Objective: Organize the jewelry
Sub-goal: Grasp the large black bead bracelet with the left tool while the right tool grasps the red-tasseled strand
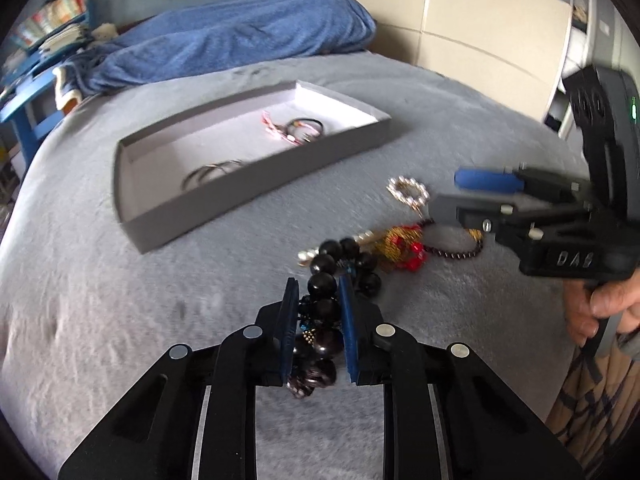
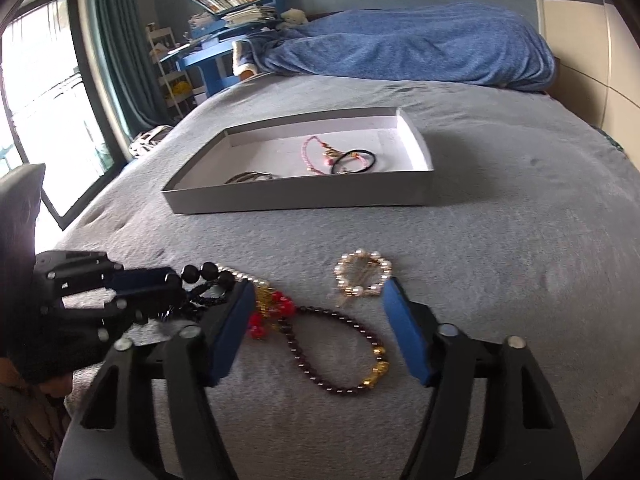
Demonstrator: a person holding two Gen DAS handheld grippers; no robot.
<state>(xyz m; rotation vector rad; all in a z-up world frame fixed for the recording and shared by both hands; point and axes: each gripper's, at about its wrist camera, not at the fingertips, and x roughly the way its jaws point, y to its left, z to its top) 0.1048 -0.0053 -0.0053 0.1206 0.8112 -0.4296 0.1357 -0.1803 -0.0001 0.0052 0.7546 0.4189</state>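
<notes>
A grey box lid tray (image 1: 256, 184) (image 2: 304, 200) lies on the bed with a pink bracelet (image 2: 314, 152), a black hair band (image 2: 356, 160) and metal bangles (image 1: 212, 172) inside. My left gripper (image 1: 318, 292) is shut on a black bead necklace (image 1: 322, 284), which trails onto the bed. My right gripper (image 2: 320, 300) is open above a dark bead bracelet with gold charms (image 2: 332, 360). A pearl bracelet (image 2: 362, 274) (image 1: 408, 192) and a red and gold piece (image 2: 268, 312) (image 1: 404, 246) lie beside it.
A blue blanket (image 2: 420, 44) is heaped at the far end of the grey bedspread (image 2: 520, 240). A blue shelf with books (image 2: 232, 8) stands beyond the bed. A window (image 2: 40, 112) is at left and a wardrobe (image 1: 460, 12) at right.
</notes>
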